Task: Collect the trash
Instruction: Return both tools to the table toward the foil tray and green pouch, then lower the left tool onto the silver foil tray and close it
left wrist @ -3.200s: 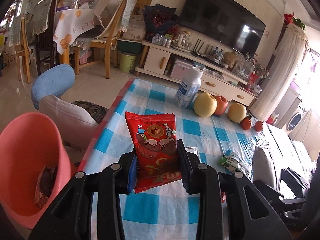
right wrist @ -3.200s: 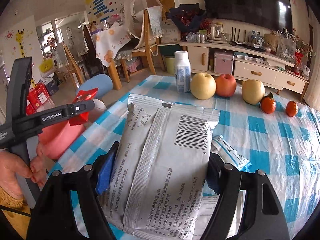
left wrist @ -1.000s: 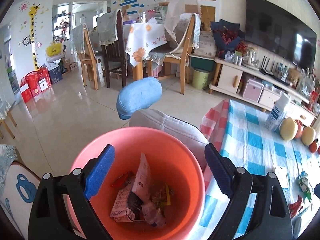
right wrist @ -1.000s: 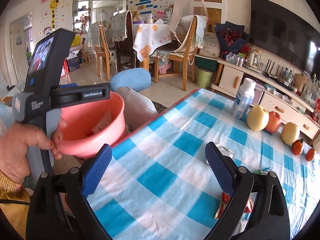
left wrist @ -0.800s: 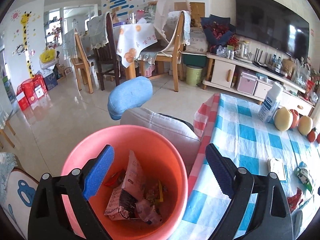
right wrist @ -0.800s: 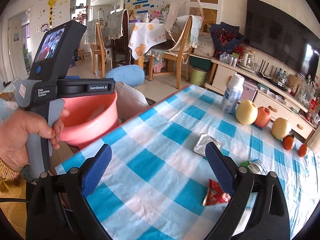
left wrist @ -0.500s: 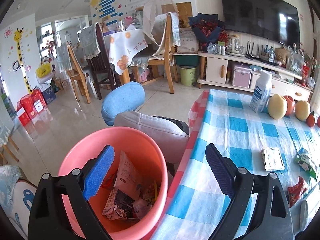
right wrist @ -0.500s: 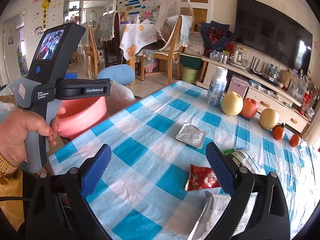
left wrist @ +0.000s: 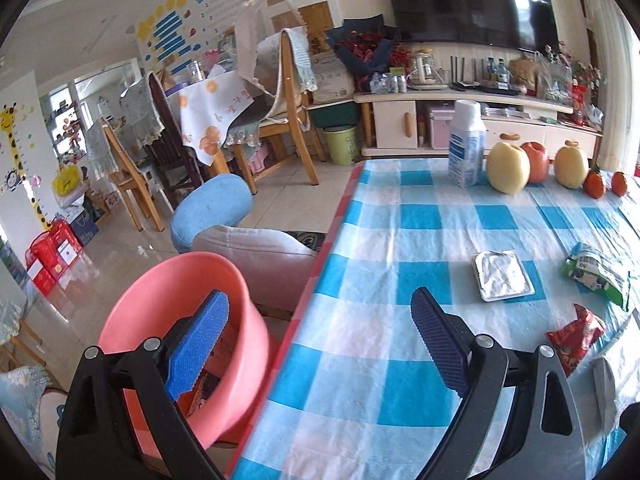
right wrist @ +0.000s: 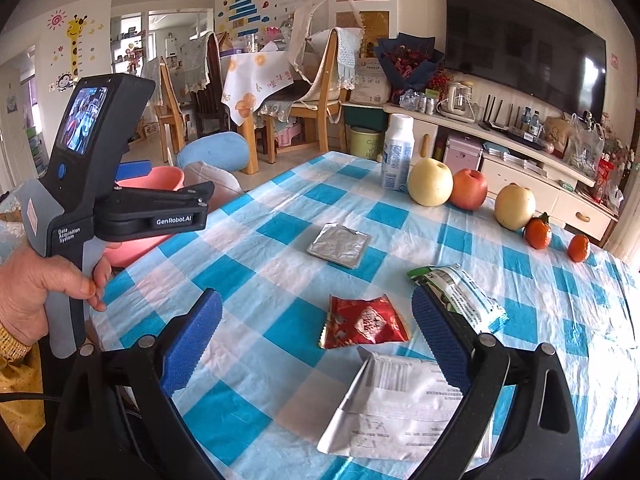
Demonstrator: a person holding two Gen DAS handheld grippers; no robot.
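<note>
Four wrappers lie on the checked tablecloth (right wrist: 248, 264): silver foil packet (right wrist: 338, 245), red snack packet (right wrist: 365, 322), green-white wrapper (right wrist: 460, 296), white barcoded bag (right wrist: 396, 408). Both the left gripper (left wrist: 320, 344) and the right gripper (right wrist: 318, 344) are spread wide, holding nothing. The left gripper's body reads "GenRobot.AI" and "Data Acquisition System". The pink bin (left wrist: 160, 304) beside the table holds wrappers.

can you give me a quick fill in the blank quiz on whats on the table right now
1. The silver foil packet lies on a blue and white ____ tablecloth.
2. Both the left gripper and the right gripper are ____.
3. The wrapper lying between the silver foil packet and the white wrapper is ____ in colour.
4. The pink bin stands ____ the table.

Missing words: checked; open; red; beside
</note>
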